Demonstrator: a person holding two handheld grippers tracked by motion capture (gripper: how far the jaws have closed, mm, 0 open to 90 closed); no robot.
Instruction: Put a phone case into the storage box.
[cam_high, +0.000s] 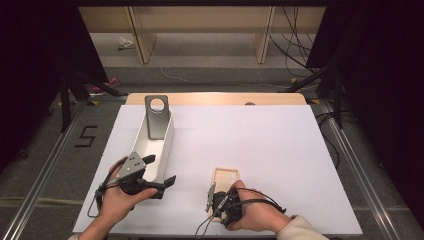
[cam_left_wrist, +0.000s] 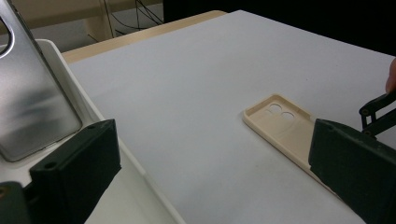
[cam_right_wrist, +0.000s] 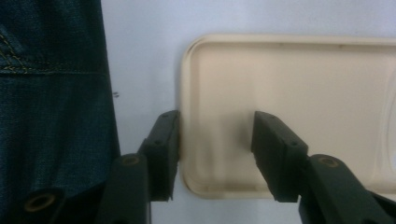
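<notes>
High view: beige phone case (cam_high: 226, 176) lies flat on white table (cam_high: 260, 150), near front edge, right of centre; right hand-held gripper (cam_high: 212, 199) sits over its near end, hand wrapped round the body; left hand-held gripper (cam_high: 159, 172) hovers at near end of white tray (cam_high: 167, 145), w/ a grey phone-shaped plate (cam_high: 156, 117) leaning inside tray's far end; case and tray well apart.

Left gripper view: jaws spread wide, nothing between; tray wall and grey plate (cam_left_wrist: 32, 107) at left; case (cam_left_wrist: 285, 128) farther off on table, open side up, camera cut-outs at its far end, thin raised rim all round.

Right gripper view: jaws apart, straddling one short-end wall of case (cam_right_wrist: 299, 107); one jaw outside the rim, touching or just beside it, other jaw inside on the floor of the shell; not closed yet; denim of the person's leg (cam_right_wrist: 51, 93) at left, below table edge.

Handling, judged: case looks v. light, thin-walled, prob. flexible plastic or rubbery; matte, so not very slippery; not fragile, but rim likely bends if squeezed hard, and a grip at one end lets the long shell droop or twist. Best hold: pinch across the end wall, mid-width as jaws stand now, gentle close; lift slow, keep level.
</notes>
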